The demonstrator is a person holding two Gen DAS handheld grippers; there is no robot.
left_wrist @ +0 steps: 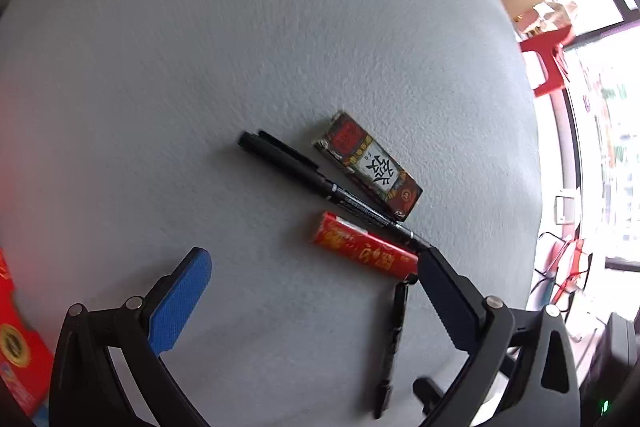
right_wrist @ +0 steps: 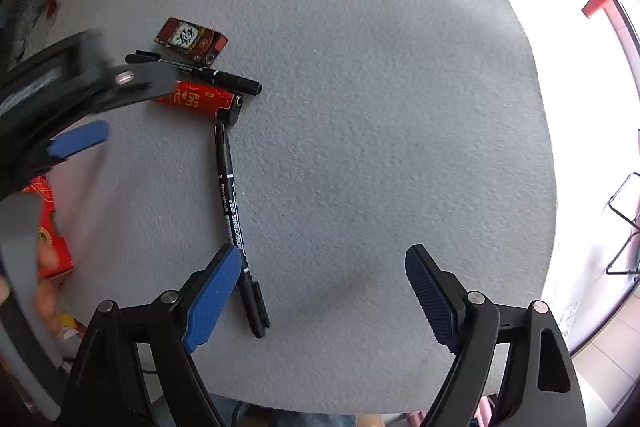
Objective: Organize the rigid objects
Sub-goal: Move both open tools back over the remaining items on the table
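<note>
Just outside the wide-open, empty right gripper (right_wrist: 324,295) lies a black marker (right_wrist: 236,223)

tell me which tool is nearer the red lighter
Left. The left tool has one finger tip right at the red lighter; the right tool hangs farther off, over the lone marker.

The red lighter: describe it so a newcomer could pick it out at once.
On the grey felt-like table top lies a small cluster of a patterned box and two black marker pens. The red lighter lies beside the upper black marker, on the side away from the patterned box. It alone is bright red with gold print and a black end.
</note>
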